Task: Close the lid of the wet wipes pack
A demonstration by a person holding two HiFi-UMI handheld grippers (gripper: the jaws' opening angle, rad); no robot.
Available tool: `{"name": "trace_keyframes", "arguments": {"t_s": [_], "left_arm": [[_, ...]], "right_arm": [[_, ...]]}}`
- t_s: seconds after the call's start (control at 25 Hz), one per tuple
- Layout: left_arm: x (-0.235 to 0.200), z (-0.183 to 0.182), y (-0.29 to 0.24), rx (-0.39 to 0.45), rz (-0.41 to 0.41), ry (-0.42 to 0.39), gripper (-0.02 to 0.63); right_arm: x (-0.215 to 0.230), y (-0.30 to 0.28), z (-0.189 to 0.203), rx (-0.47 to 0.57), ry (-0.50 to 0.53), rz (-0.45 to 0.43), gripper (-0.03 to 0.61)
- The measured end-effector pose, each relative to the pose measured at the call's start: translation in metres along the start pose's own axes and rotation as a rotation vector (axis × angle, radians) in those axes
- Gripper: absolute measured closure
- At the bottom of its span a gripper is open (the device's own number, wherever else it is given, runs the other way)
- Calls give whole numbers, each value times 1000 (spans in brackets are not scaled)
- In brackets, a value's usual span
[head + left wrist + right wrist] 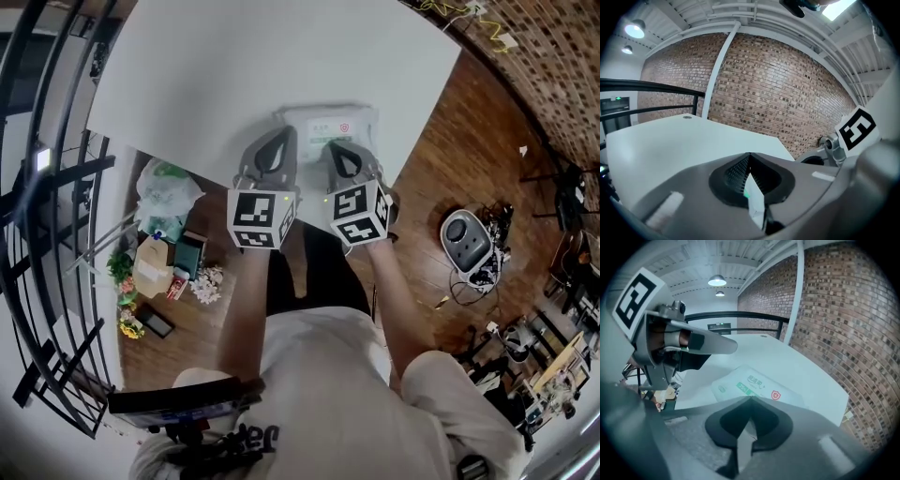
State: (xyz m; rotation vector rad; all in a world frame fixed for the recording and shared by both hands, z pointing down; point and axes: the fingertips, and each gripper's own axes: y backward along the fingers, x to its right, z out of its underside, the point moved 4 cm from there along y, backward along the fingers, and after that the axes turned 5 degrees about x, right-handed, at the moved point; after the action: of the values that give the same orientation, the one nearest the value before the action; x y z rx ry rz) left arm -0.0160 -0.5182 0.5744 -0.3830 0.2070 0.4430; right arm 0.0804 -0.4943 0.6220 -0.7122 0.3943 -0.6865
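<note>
Overhead, the pack point(342, 124) is seen lying flat at the 5 o'clock edge of the table point(234, 66). Both grippers are held side by side at its 6 o'clock side. The left gripper point(749, 157) is clamped on a thin white flap point(754, 201). The right gripper point(750, 399) is closed, with nothing gripped.

Near end of the wet wipes pack point(330, 124) hidden under the left gripper point(281, 141) and right gripper point(336, 150), its lid unseen, its print too small to read, floor clutter point(159, 258) indistinct
</note>
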Motion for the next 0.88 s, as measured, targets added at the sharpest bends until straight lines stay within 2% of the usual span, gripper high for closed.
{"name": "trace_keyframes", "arguments": {"t_s": [0.12,0.24,0.4,0.64,0.76,0.88], "left_arm": [[4,-15,13,22,16,-24,597],[5,-33,32,51,30,-44,597],[15,-59,62,112,77,-70,597],[40,-88,136,189,197,-130,597],[49,-103,165,230,237,-153,597],[69,-118,189,268,267,-166,597]], "right_arm": [[1,6,1,36,-30,0,594],[3,24,-17,78,-67,12,594],[-1,68,-60,251,-114,92,594],[-53,152,-97,472,-181,233,594],[-80,185,-105,543,-198,300,594],[-98,218,-110,601,-201,331,594]]}}
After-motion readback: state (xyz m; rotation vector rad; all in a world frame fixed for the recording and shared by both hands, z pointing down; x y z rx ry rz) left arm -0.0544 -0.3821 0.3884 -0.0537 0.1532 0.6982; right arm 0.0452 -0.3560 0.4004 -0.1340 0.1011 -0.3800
